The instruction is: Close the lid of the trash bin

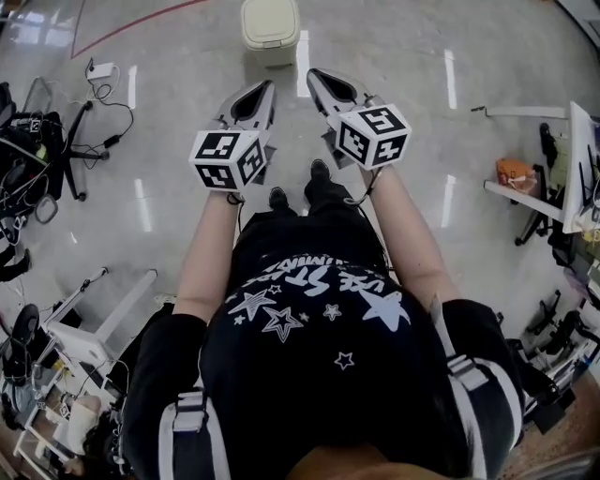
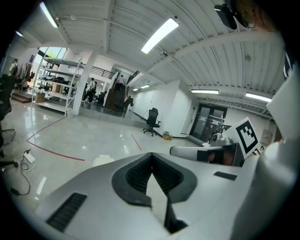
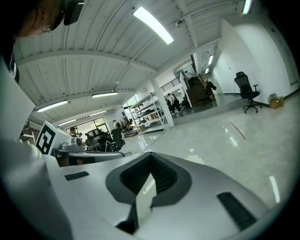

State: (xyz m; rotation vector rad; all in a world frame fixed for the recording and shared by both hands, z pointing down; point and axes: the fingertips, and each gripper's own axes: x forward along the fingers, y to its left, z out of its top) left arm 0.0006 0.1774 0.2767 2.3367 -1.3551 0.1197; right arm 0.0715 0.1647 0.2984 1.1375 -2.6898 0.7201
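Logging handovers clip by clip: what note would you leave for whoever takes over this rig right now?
Left gripper: tongs shut, empty, held in the air.
Right gripper: the same, beside it.
Trash bin: on the floor ahead of both; neither touches it.
Done: the lid looks down from the head view, but I can't be sure.
Left: step closer, check the lid, press it shut if needed.

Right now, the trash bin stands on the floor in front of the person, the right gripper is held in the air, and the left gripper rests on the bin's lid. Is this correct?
No. The left gripper does not rest on the lid: the head view shows it held in the air, short of the trash bin, like the right gripper. The rest is correct.
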